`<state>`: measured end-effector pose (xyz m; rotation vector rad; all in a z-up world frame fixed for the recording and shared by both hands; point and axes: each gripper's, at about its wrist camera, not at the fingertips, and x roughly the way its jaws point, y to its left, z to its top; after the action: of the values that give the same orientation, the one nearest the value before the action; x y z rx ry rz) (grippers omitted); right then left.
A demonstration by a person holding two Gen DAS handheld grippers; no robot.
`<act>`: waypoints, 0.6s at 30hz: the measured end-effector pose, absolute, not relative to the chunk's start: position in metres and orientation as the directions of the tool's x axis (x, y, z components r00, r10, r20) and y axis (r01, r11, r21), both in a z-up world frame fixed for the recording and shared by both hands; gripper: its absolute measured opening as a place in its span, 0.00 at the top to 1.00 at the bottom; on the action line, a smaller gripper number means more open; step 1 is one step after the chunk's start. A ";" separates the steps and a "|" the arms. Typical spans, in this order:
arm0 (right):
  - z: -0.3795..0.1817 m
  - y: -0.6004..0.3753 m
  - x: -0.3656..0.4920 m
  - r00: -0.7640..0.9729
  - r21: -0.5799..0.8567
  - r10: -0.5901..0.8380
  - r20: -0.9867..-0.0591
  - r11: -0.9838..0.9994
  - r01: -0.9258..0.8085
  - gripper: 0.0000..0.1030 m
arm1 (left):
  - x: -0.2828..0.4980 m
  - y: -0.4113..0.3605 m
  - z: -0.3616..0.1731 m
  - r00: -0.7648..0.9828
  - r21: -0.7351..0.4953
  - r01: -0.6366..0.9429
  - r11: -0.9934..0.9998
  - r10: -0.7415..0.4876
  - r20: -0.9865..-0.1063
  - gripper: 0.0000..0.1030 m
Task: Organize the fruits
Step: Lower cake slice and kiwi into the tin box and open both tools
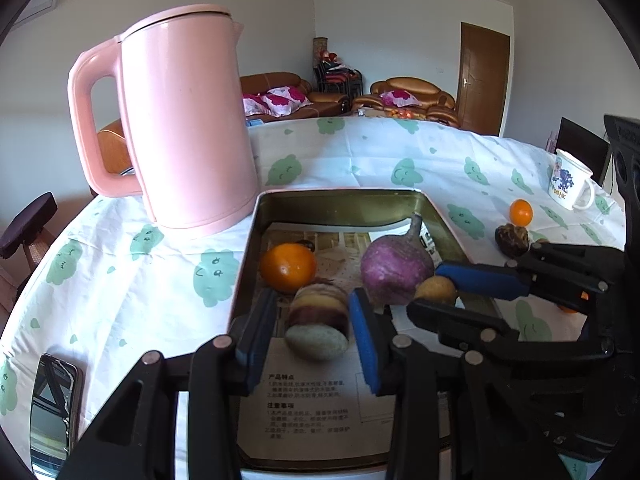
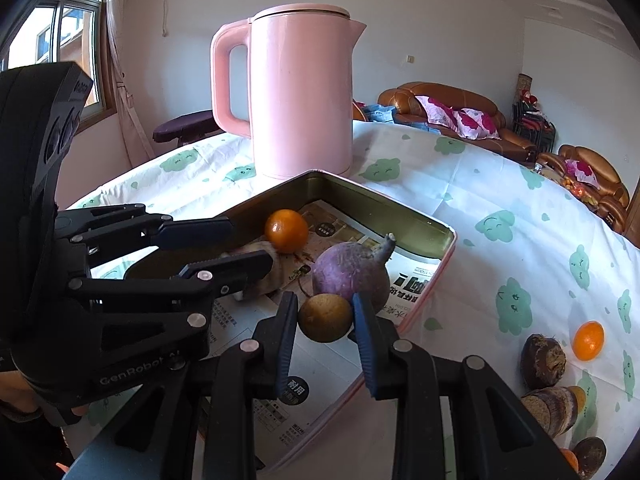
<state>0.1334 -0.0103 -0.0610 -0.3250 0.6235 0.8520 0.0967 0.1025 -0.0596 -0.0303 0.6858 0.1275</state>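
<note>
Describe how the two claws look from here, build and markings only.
Both the left claw and right claw are matte black linkage frames with silver rivets and blue pads on the fingers. The left one's body carries white "GenRobot" lettering.

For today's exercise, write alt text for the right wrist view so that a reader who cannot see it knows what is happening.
The right gripper holds a small brownish-yellow round fruit over a paper-lined metal tray, beside a purple turnip and an orange. To its left, the left gripper reaches into the tray. A pink kettle stands behind on a cloud-patterned tablecloth.
</note>
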 end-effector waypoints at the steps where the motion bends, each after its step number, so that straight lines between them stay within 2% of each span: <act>1: -0.061 -0.010 0.133 0.496 -0.024 0.597 -0.630 0.624 -0.781 0.70 | 0.096 0.104 -0.060 0.766 0.015 -0.132 0.991 0.111 -0.633 0.61; 5: -0.061 -0.009 0.130 0.517 -0.048 0.585 -0.625 0.633 -0.773 0.67 | 0.092 0.103 -0.057 0.776 0.036 -0.154 0.987 0.143 -0.615 0.58; 7: -0.058 -0.014 0.128 0.545 -0.057 0.580 -0.605 0.652 -0.756 0.60 | 0.086 0.104 -0.054 0.790 0.043 -0.175 0.984 0.167 -0.589 0.53; 10: -0.053 -0.024 0.128 0.559 -0.031 0.591 -0.582 0.671 -0.741 0.53 | 0.076 0.110 -0.044 0.815 0.009 -0.200 0.980 0.171 -0.553 0.38; 11: -0.052 -0.028 0.128 0.565 -0.026 0.590 -0.577 0.678 -0.735 0.50 | 0.073 0.111 -0.040 0.826 -0.005 -0.207 0.978 0.172 -0.537 0.30; 12: -0.049 -0.032 0.127 0.571 -0.023 0.591 -0.570 0.683 -0.730 0.50 | 0.068 0.112 -0.035 0.839 -0.024 -0.211 0.977 0.169 -0.517 0.21; 14: -0.043 -0.040 0.123 0.584 -0.031 0.589 -0.559 0.689 -0.724 0.49 | 0.061 0.111 -0.025 0.863 -0.050 -0.221 0.974 0.171 -0.475 0.12; 18: -0.034 -0.063 0.118 0.623 -0.046 0.563 -0.544 0.721 -0.691 0.46 | 0.052 0.096 -0.008 0.897 -0.074 -0.194 0.978 0.146 -0.417 0.06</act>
<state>0.1180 -0.0626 -0.0341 -0.2618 0.5296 0.7297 0.0521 0.0959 -0.0075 -0.1150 0.4227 0.1764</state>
